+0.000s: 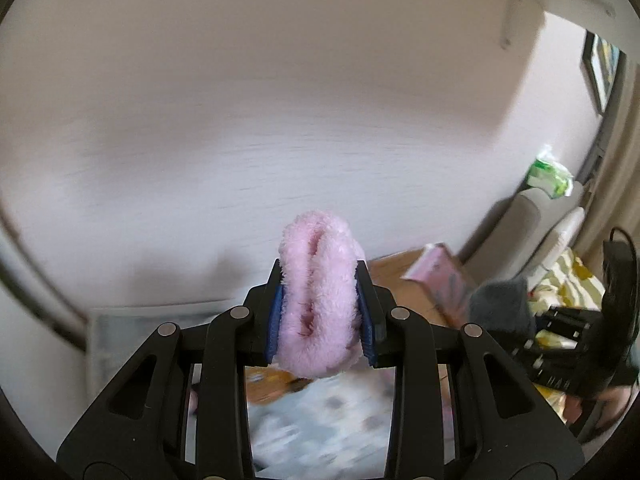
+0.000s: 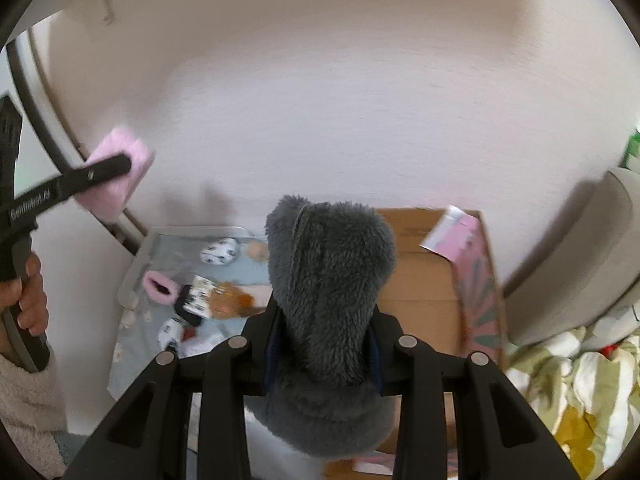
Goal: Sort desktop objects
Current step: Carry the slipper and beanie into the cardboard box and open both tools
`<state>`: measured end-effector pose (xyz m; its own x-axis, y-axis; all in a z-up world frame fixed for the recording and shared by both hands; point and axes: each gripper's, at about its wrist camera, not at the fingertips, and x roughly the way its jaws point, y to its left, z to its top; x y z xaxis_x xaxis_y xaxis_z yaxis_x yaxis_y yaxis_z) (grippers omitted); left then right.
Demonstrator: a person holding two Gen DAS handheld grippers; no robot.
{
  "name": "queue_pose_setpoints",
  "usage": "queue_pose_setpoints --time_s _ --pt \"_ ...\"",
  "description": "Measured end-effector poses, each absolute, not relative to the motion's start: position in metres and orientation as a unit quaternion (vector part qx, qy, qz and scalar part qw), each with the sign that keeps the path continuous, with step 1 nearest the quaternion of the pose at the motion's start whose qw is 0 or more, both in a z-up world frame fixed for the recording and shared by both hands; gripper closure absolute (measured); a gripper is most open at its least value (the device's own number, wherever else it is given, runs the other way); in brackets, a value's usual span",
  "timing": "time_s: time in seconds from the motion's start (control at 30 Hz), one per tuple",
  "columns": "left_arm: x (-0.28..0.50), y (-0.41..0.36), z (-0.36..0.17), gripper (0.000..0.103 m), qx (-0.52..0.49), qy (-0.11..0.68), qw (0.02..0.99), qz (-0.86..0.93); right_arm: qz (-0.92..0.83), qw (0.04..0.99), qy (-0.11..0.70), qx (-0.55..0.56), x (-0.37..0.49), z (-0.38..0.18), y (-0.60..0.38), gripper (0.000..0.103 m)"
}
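Nearest the right wrist camera, the right claw (image 2: 322, 344) pinches a fluffy grey sock (image 2: 328, 280), held up above an open cardboard box (image 2: 420, 280). Off to the left, the left claw (image 1: 320, 308) pinches a folded fluffy pink sock (image 1: 316, 300). Farther back, small items lie scattered on a pale blue mat (image 2: 168, 248) against the white wall (image 2: 340, 100).

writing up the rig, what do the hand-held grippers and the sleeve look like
Each hand-held gripper is matte black, with silver rivets on its linkage arms and blue ribbed pads. One carries white lettering along a finger. The sleeve is fluffy cream fleece.
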<state>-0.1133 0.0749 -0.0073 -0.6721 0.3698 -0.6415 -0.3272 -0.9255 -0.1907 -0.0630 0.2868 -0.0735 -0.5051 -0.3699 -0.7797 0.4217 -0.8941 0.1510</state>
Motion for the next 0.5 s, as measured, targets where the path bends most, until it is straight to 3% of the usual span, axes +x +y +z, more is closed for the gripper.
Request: queue_pose_setpoints --time_s 0.5 --pt "-0.158 0.256 -0.110 0.075 -0.460 0.029 0.241 0.854 -0.832 0.207 0.072 0.510 -0.073 -0.136 0.349 0.071"
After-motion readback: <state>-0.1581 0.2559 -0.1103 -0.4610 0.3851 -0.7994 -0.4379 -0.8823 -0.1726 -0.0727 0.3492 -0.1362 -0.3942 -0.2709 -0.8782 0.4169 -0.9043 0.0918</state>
